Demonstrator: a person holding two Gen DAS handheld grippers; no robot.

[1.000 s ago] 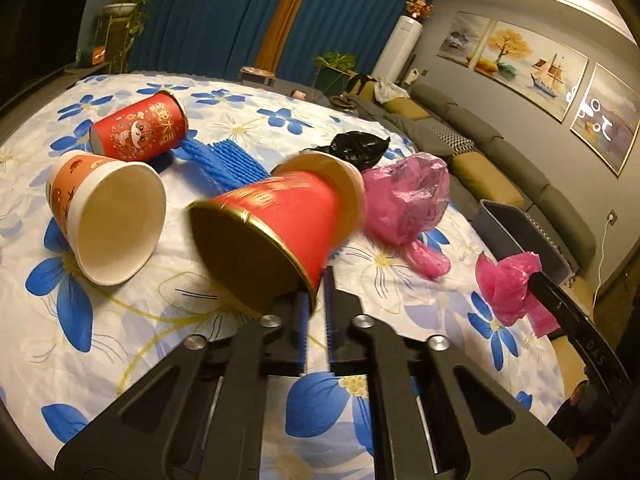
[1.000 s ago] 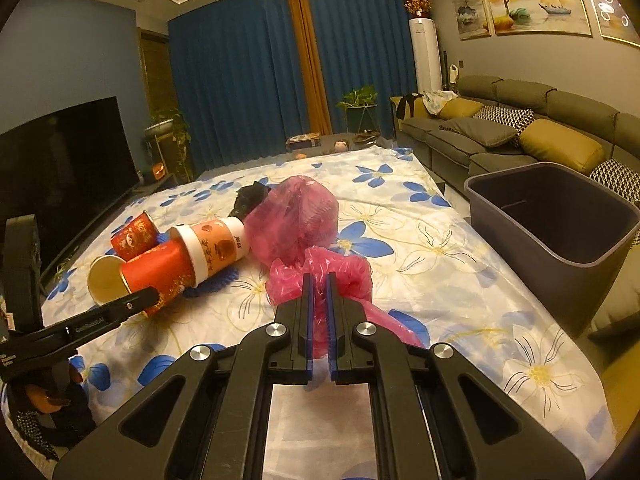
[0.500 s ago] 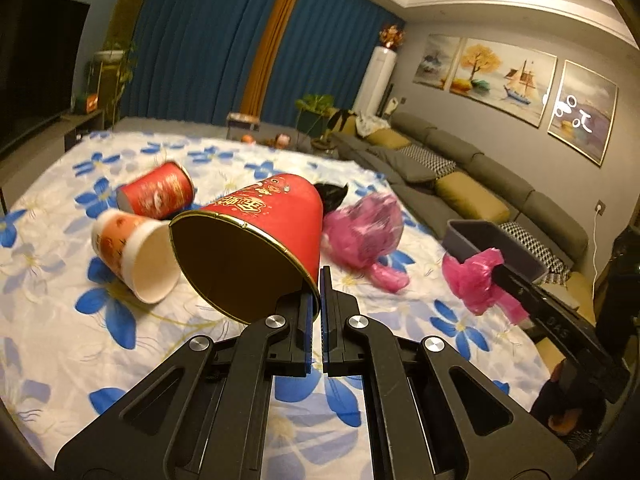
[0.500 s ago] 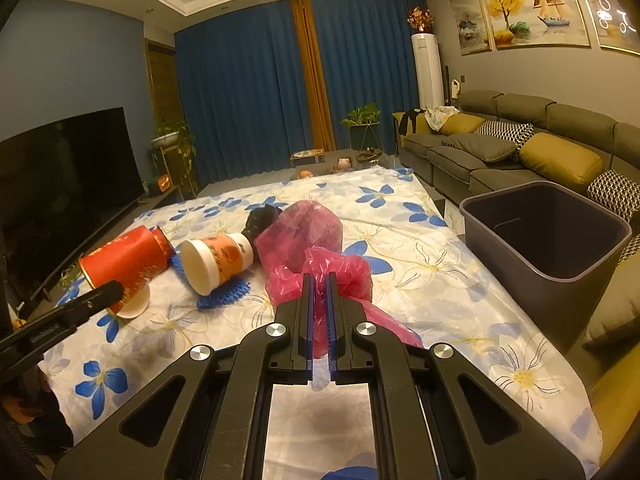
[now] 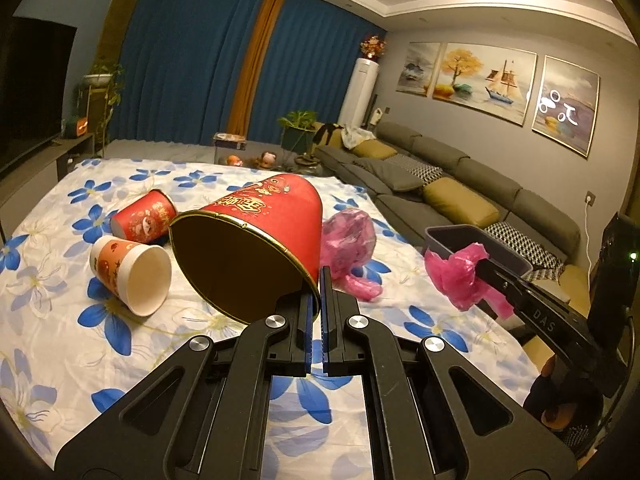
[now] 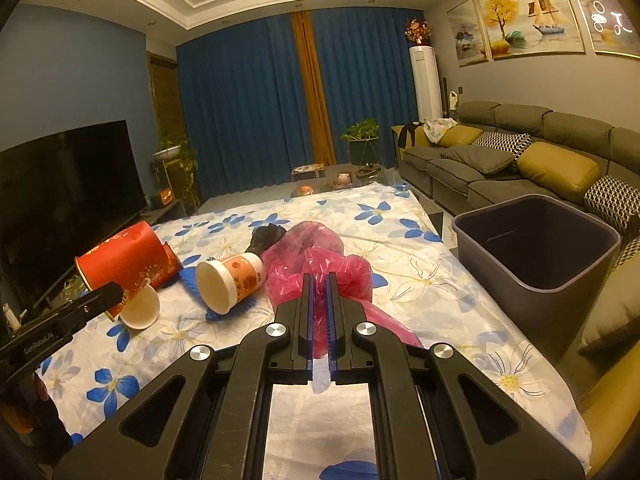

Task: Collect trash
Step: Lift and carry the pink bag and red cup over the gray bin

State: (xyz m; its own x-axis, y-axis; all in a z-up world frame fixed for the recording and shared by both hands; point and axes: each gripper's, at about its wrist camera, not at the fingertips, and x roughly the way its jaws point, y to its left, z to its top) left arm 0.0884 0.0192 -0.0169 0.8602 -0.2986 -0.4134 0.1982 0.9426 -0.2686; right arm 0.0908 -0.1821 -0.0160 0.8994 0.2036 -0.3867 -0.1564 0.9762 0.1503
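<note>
Your left gripper (image 5: pixel 316 312) is clamped on the rim of the large red paper cup (image 5: pixel 256 248), pinching one wall so the cup hangs tilted with its mouth toward you, clear of the flowered sheet (image 5: pixel 60 320). That thin-edge pinch is probably the only way jaws this narrow can take so wide a cup. Your right gripper (image 6: pixel 319 320) is clenched on a crumpled pink plastic bag (image 6: pixel 320 276), held off the sheet on the side nearer the gray bin (image 6: pixel 536 248). The bin stands open and looks empty just beyond the sheet's edge, by the sofa (image 6: pixel 520 156), so you likely lifted both pieces to carry them there together. Well away from the bin, a second pink bag (image 5: pixel 348 240), a black bag (image 6: pixel 266 238), an orange-and-white cup (image 5: pixel 128 272), a small red cup (image 5: pixel 144 218) and a blue mesh sleeve (image 6: pixel 240 306) lie on the sheet uncollected.
</note>
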